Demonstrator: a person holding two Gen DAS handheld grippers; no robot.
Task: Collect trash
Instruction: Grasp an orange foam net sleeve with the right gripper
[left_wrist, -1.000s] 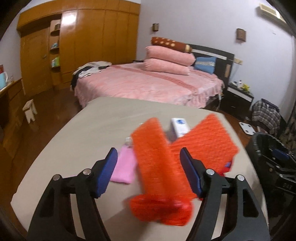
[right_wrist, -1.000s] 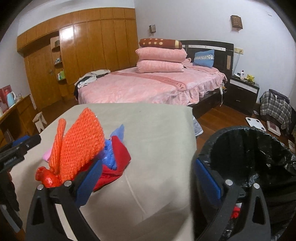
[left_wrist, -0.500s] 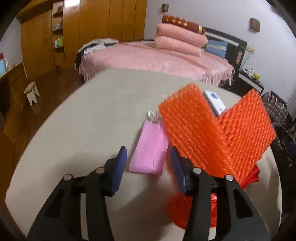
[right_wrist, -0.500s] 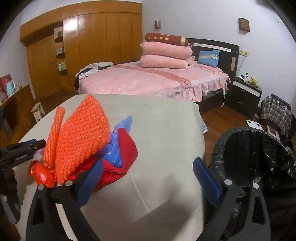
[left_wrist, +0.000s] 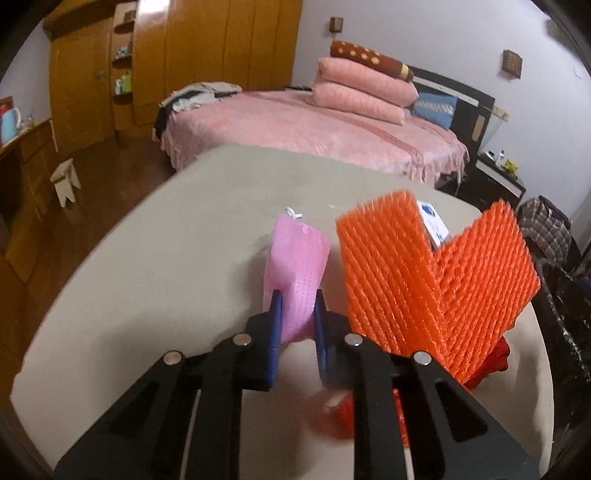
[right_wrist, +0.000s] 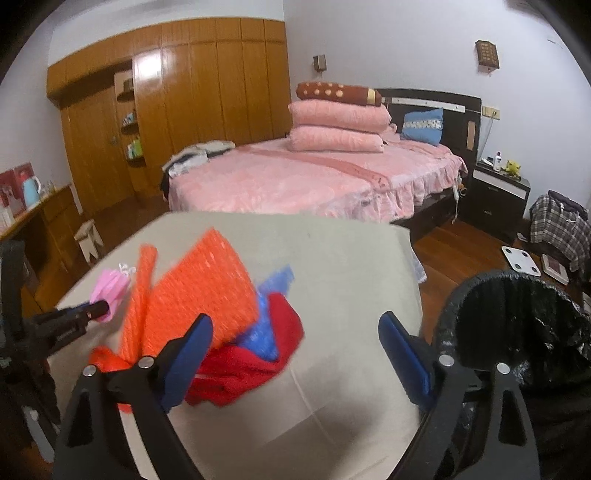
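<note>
**Left tongs clamp the pink packet**

On the grey table (left_wrist: 155, 258), the left gripper (left_wrist: 297, 308) has its blue pads pressed on the near end of the pink foam packet (left_wrist: 297, 258), whose far end lifts off the cloth. A second ago those jaws stood wide around the orange foam net (left_wrist: 424, 277); they have just been closing, now on the packet just left of the net. The right gripper (right_wrist: 295, 343) hangs with jaws wide apart and nothing between them, right of the net, closing slightly. Red wrapping (right_wrist: 243, 365) and a blue bag (right_wrist: 264, 332) lie under the net. The black-lined bin (right_wrist: 517, 325) stands beyond the table's right edge.
</note>
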